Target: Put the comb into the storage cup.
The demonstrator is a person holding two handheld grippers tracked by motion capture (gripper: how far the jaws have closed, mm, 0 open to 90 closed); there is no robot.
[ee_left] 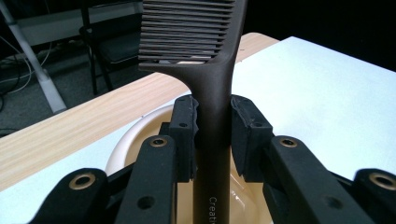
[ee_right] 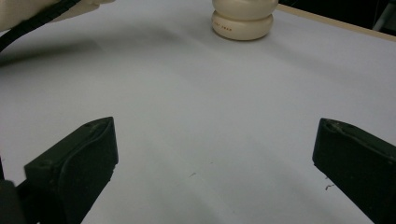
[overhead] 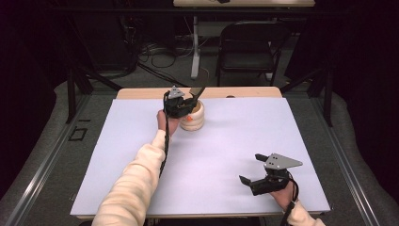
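Left gripper (overhead: 192, 97) jaws clamped on brown comb (ee_left: 212, 116) handle, above cream holder (overhead: 194, 117). Right gripper (overhead: 251, 168) jaws wide apart, empty, over worktop (overhead: 235, 141).

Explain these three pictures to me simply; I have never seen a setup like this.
A person sits at a table covered by a white sheet and holds a hand-operated two-jaw gripper in each hand. The high view looks down from above the person. The other two pictures come from small cameras riding on each gripper, looking along its black jaws.

The left gripper is shut on the handle of a dark comb, held over a cream ribbed pot at the far side of the table. The right gripper sits open near the front edge, holding nothing; its camera sees the pot in the distance.
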